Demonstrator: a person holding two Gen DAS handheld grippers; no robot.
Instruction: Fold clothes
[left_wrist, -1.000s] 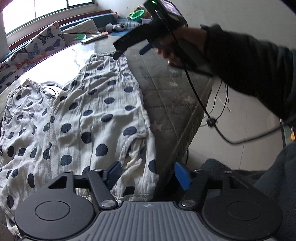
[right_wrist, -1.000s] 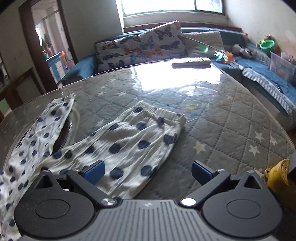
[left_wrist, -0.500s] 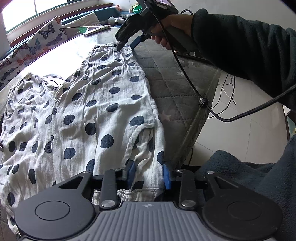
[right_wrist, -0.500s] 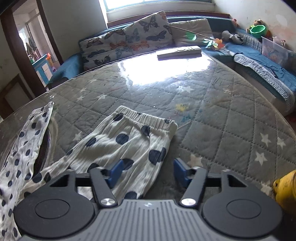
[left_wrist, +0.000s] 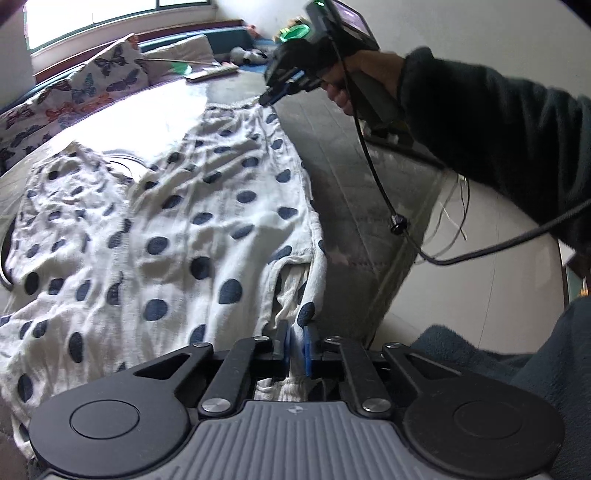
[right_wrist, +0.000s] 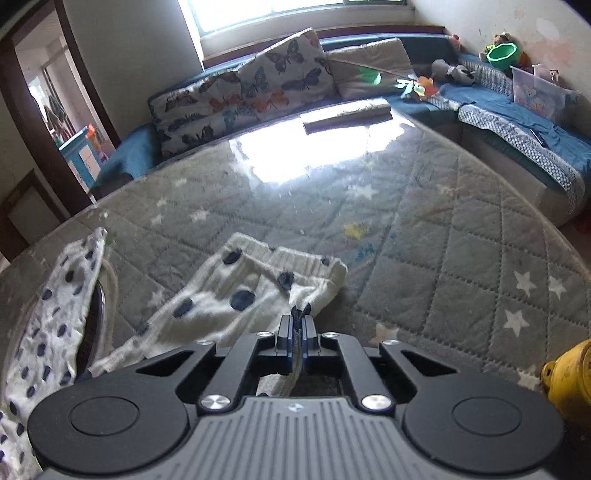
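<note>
Polka-dot trousers (left_wrist: 207, 221) lying spread on the quilted desk (right_wrist: 424, 240). My left hand-held gripper (left_wrist: 296, 345) is pinching the near hem at the desk's right edge. My right hand-held gripper (right_wrist: 296, 338) is clamping the far waistband corner, jaws closed on cloth.

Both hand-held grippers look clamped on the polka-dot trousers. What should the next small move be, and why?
Probably lift both corners together and carry them across toward the other leg. The left hand-held gripper pinches the hem end of the polka-dot trousers, the right hand-held gripper pinches near the waistband, and the cloth lies flat on the quilted table.
</note>
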